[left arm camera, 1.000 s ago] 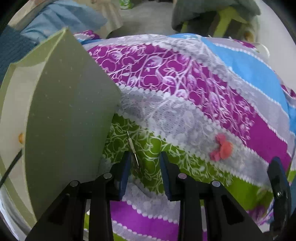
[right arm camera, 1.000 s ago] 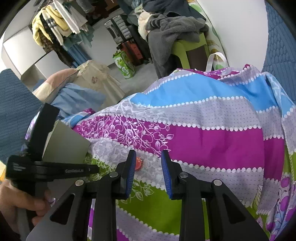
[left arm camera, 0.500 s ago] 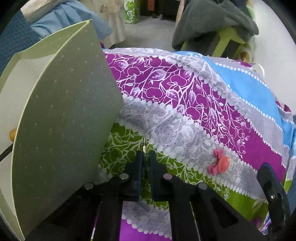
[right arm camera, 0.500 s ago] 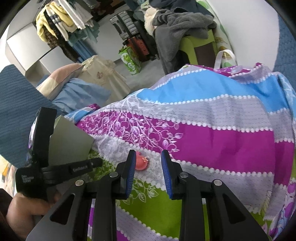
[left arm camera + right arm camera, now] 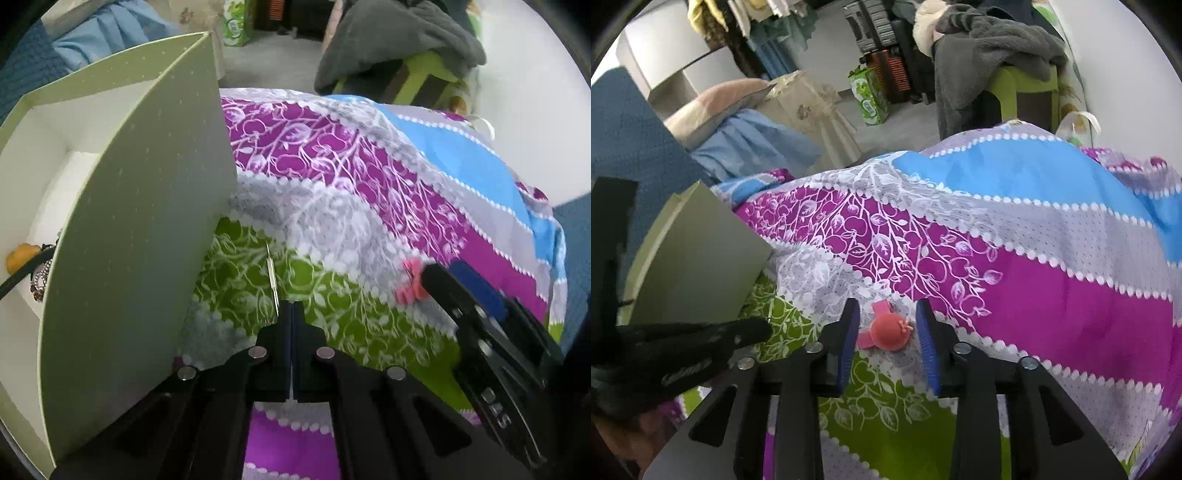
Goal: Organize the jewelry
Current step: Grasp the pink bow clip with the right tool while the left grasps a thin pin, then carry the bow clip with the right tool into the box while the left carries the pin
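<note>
My left gripper (image 5: 291,308) is shut on a thin silver pin (image 5: 272,277) that sticks out forward over the bedspread. A pale green jewelry box (image 5: 122,229) stands open just to its left, with beads and an orange piece (image 5: 20,254) inside. My right gripper (image 5: 888,325) is open, its jaws either side of a pink-red hair clip (image 5: 888,330) lying on the bedspread. In the left wrist view the clip (image 5: 408,282) is partly hidden behind the right gripper (image 5: 476,295). The left gripper (image 5: 701,343) also shows in the right wrist view.
A striped purple, grey, blue and green bedspread (image 5: 1034,258) covers the bed. Beyond its far edge are a green stool with grey clothes (image 5: 1004,48), a green bag (image 5: 870,98) and pillows (image 5: 738,122). A white wall is on the right.
My left gripper has shut on the silver pin and lifted it. My right gripper has moved down and forward, so the pink-red clip now lies between its open jaws.
</note>
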Motion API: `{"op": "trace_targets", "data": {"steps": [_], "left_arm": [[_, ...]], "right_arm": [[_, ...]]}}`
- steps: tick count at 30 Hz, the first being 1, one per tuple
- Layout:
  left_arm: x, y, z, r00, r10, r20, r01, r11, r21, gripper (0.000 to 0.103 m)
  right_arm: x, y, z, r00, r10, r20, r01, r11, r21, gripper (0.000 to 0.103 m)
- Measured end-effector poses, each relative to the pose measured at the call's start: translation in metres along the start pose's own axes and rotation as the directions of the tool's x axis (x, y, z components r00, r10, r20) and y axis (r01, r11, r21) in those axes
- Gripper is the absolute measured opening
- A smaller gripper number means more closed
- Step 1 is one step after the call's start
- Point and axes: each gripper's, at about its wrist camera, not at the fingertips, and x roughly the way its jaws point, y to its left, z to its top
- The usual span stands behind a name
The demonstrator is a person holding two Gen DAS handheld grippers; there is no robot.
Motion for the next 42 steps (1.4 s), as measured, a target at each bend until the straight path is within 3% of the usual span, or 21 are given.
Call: {"op": "trace_targets", "data": {"steps": [6,8,9,10,12,21,25,33,42], "left_arm": [[-0.006,0.002,-0.007,0.995,0.086,0.049,-0.088,0.995,0.046,0.0],[-0.006,0.002,-0.01,0.994,0.084,0.071,-0.088,0.995,0.055,0.001],[-0.006,0.002,-0.011,0.993,0.087,0.078,-0.092,0.994,0.056,0.006],[-0.005,0.002,-0.012,0.993,0.087,0.077,-0.092,0.994,0.056,0.015],[0.004,-0.001,-0.007,0.992,0.104,0.069,-0.107,0.994,0.037,0.02],[0.013,0.0,-0.003,0.99,0.084,0.114,-0.09,0.995,0.051,0.017],[0.017,-0.007,-0.002,0.989,0.061,0.137,-0.074,0.993,0.091,0.003],[0.014,-0.015,-0.006,0.988,0.032,0.152,-0.06,0.981,0.187,0.002],[-0.009,-0.021,-0.001,0.989,-0.056,0.14,0.024,0.975,0.22,0.002]], "right_arm": [[0.018,0.009,-0.002,0.997,-0.063,-0.041,0.061,0.996,-0.063,0.038],[0.02,0.011,-0.006,0.996,-0.082,-0.038,0.078,0.993,-0.086,0.036],[0.02,0.011,-0.006,0.996,-0.085,-0.037,0.081,0.993,-0.089,0.033],[0.02,0.01,-0.006,0.996,-0.083,-0.039,0.079,0.993,-0.084,0.024],[0.019,0.005,-0.006,0.997,-0.07,-0.042,0.067,0.995,-0.067,0.024],[0.017,-0.003,-0.007,0.999,-0.039,-0.038,0.038,0.999,-0.035,0.023],[0.015,-0.002,-0.009,0.998,-0.046,-0.041,0.045,0.998,-0.038,0.023],[0.012,0.002,-0.013,0.997,-0.066,-0.042,0.064,0.997,-0.037,0.023],[-0.017,-0.001,-0.015,0.996,-0.094,0.0,0.094,0.995,0.045,0.023]]}}
